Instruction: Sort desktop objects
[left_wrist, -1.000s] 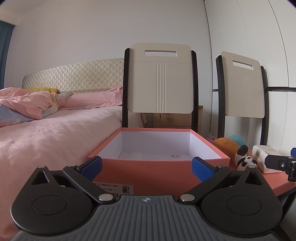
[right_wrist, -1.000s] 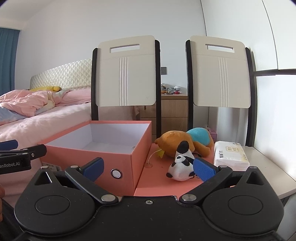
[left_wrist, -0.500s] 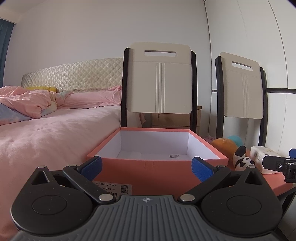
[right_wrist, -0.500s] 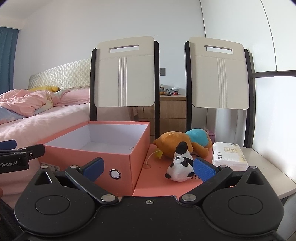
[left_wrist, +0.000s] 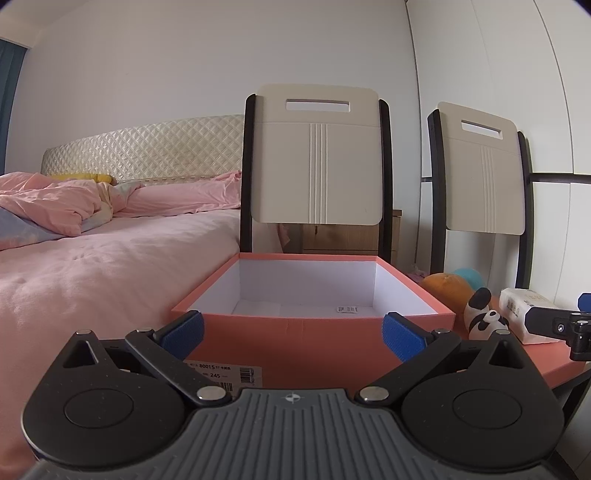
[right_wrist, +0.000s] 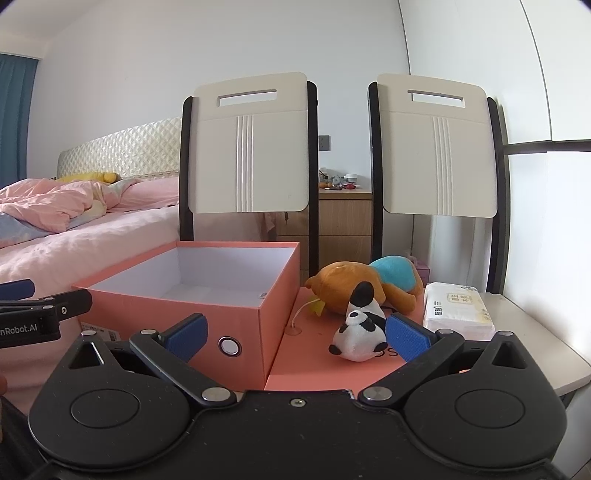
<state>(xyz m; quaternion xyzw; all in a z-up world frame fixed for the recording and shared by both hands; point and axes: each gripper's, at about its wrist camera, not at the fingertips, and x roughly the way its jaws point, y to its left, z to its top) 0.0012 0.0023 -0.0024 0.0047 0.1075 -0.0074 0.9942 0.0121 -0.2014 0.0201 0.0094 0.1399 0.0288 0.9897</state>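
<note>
Both sets of blue-padded fingers are spread wide with nothing between them. The right gripper (right_wrist: 297, 334) hovers low at the near edge of the small white table (right_wrist: 546, 332), pointed at the black-and-white panda plush (right_wrist: 356, 332) lying on the flat salmon-pink lid (right_wrist: 314, 369). Behind it are the orange-and-teal stuffed toy (right_wrist: 365, 286) and the white tissue pack (right_wrist: 456, 312) toward the right edge. The left gripper (left_wrist: 291, 334) faces the open salmon-pink cardboard box (left_wrist: 295, 343), level. The box looks empty, so I'd say sorting hasn't started, all three left.
</note>
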